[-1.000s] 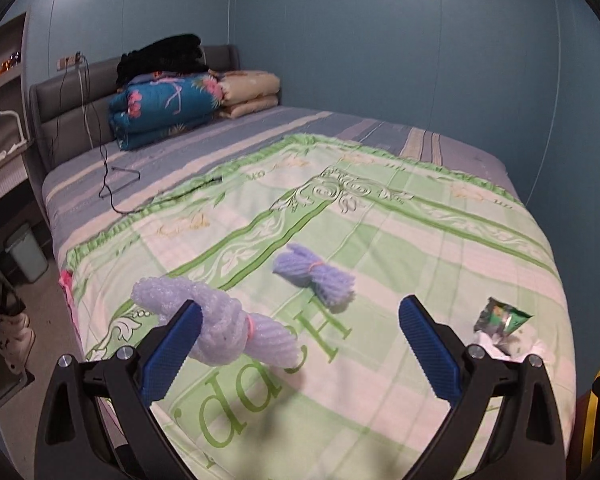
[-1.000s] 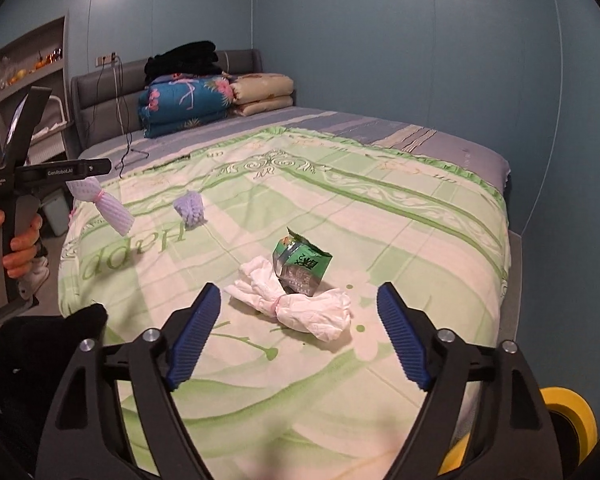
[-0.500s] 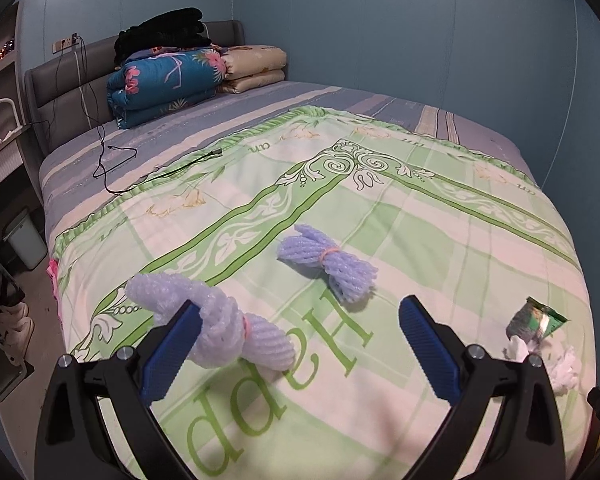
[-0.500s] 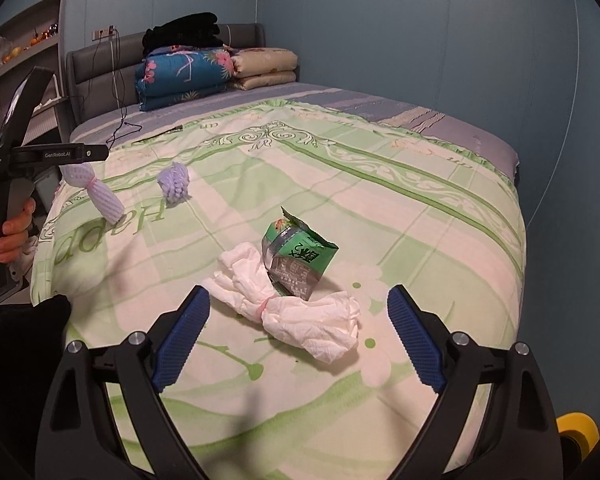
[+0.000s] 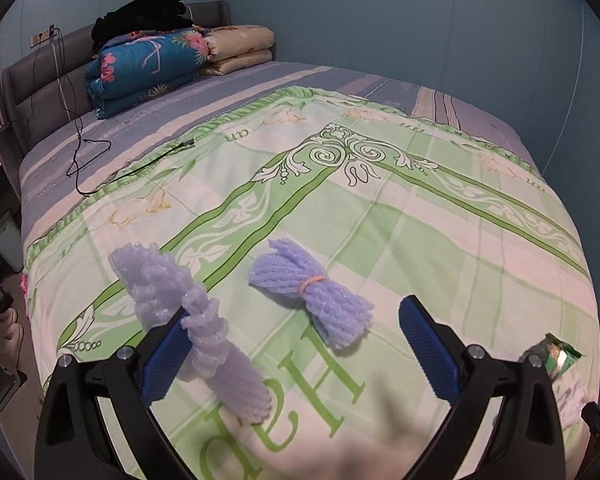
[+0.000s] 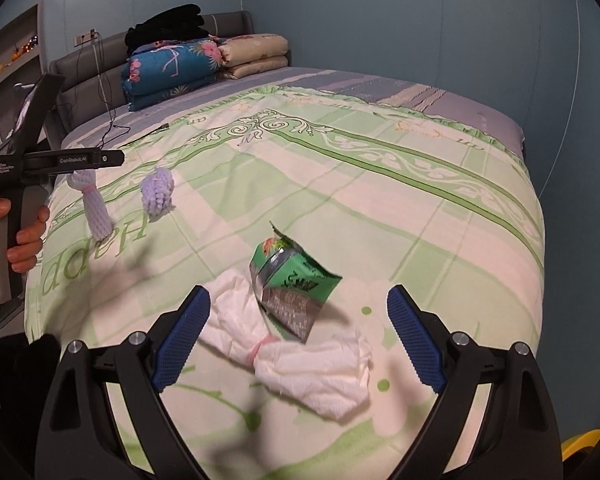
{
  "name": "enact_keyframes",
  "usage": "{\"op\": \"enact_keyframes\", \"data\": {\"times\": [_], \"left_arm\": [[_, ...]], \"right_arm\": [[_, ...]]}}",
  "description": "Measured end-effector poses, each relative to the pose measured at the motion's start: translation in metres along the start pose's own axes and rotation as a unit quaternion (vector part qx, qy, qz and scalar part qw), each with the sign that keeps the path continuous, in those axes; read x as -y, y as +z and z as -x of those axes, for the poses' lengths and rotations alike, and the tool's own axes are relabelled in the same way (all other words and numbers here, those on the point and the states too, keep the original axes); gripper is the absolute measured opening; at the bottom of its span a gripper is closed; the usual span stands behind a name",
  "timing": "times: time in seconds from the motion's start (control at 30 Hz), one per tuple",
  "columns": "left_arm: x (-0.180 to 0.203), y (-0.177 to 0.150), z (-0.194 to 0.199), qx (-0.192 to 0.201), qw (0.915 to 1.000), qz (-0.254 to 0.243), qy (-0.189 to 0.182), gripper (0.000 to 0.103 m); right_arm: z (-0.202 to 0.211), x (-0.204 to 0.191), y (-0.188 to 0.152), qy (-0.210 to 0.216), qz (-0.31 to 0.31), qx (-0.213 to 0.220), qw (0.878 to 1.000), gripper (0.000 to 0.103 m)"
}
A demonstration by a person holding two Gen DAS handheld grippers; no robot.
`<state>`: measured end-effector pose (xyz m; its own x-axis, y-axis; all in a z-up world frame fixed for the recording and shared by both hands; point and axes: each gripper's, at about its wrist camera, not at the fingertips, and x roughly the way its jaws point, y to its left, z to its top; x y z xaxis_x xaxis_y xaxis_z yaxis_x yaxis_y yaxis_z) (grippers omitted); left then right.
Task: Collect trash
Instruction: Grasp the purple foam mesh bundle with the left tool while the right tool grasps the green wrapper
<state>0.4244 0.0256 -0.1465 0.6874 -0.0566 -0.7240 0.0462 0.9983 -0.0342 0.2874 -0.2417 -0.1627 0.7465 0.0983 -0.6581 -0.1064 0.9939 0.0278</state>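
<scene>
Left gripper (image 5: 294, 346): jaws spread wide, nothing between the pads; its left blue pad (image 5: 165, 354) overlaps the pale foam net roll (image 5: 188, 326) in the left wrist view, but whether they touch cannot be determined. This roll lies on the green patterned bedspread (image 5: 400, 240) at about 7 o'clock in the frame, bound near its middle and knotted. The purple foam net bundle (image 5: 312, 290), tied with a pink rubber band (image 5: 313, 282), lies at about 6 o'clock, ahead of the open jaws and apart from the roll. The green snack wrapper (image 5: 558, 356) appears at 4 o'clock at the bedspread edge, partly hidden behind the right finger. Right gripper (image 6: 298, 336): jaws also spread wide and holding nothing. Between and just ahead of its pads lies the white tissue bundle (image 6: 300, 354), cinched at its waist by a pink band; the snack wrapper (image 6: 294, 286) rests against its far side, touching it. In the right wrist view, the foam net roll (image 6: 92, 204) and the purple bundle (image 6: 158, 192) sit at 10 o'clock, just beside the left gripper, which the left hand (image 6: 8, 236) holds by its handle. At 12 o'clock, folded quilts (image 6: 176, 68) are stacked against the grey headboard (image 6: 88, 60), with a black cable (image 5: 80, 160) trailing across the sheet.
</scene>
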Motion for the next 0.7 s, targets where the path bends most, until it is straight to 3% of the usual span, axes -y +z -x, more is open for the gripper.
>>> {"op": "enact_keyframes", "data": {"times": [0.47,0.57,0.7], "left_arm": [[0.018,0.01,-0.091,-0.079,0.9968,0.004,0.013,0.095],[0.029,0.004,-0.114,-0.113,0.9935,-0.002,0.012,0.084],[0.038,0.002,-0.131,-0.125,0.992,-0.005,0.018,0.072]], "right_arm": [[-0.062,0.0,0.022,0.003,-0.024,-0.065,0.998,0.078],[-0.074,0.003,0.025,-0.003,-0.03,-0.08,0.996,0.072],[-0.085,0.006,0.027,0.001,-0.041,-0.096,0.995,0.062]]}}
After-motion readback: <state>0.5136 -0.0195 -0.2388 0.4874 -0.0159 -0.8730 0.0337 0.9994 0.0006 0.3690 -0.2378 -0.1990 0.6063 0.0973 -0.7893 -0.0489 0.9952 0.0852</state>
